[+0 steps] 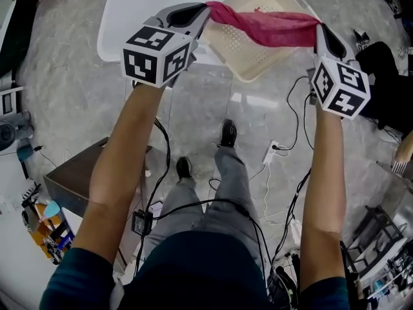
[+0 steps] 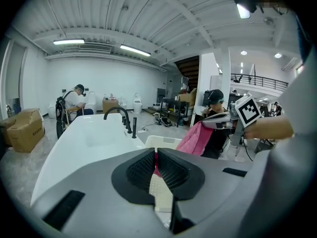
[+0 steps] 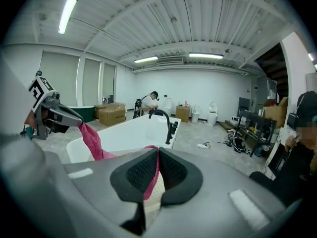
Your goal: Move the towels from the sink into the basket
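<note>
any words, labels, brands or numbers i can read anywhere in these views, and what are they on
No text can be read in any view.
Cubes on the left gripper and right gripper: black-and-white square markers only, no letters or numbers.
Cardboard box: a dark mark on its side, too small and blurred to read.
Red towel: no label showing.

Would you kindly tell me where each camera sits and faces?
Head view: on the person's head, facing steeply down at the towel stretched between left gripper and right gripper over the basket; forearms and legs show.
Left gripper view: on that gripper, along its jaws shut on the towel, toward the sink.
Right gripper view: likewise, from the towel's other end.
Both gripper views share the sink and the opposite gripper.
</note>
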Demonstrator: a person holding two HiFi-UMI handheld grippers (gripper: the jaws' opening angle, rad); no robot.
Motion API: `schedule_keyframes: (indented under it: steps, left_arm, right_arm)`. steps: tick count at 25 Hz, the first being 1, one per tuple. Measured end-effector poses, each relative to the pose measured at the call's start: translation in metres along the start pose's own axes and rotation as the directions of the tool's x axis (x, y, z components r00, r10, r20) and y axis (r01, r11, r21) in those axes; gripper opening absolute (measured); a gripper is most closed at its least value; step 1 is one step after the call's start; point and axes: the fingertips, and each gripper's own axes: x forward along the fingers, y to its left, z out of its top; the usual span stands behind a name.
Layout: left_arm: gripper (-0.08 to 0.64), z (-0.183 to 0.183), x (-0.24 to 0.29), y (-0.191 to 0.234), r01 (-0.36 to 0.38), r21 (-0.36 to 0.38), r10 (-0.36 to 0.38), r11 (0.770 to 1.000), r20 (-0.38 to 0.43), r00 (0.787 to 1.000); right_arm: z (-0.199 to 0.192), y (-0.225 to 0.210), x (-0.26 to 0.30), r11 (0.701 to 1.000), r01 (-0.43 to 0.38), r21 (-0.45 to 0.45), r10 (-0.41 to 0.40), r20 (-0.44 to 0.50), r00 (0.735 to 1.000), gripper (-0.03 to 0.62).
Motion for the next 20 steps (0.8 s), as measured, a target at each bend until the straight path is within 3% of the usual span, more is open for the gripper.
schedule_keyframes:
  steps: [8, 20]
  left_arm:
    - [0.020, -0.040, 0.022, 0.005, -0.009, -0.033, 0.007, 0.999, -0.068, 0.998]
    - [0.021, -0.053, 0.044, 0.010, -0.003, -0.070, -0.007, 0.998, -0.139, 0.990]
  right_arm:
    - [-0.043, 0.000, 0.030, 1.000, -0.017, -0.010, 0.016, -0.086, 0.996, 0.015]
    - [-0.057, -0.006, 0.057, 0.999, -0.030, 0.023, 0.034, -0.165, 0.986, 0.018]
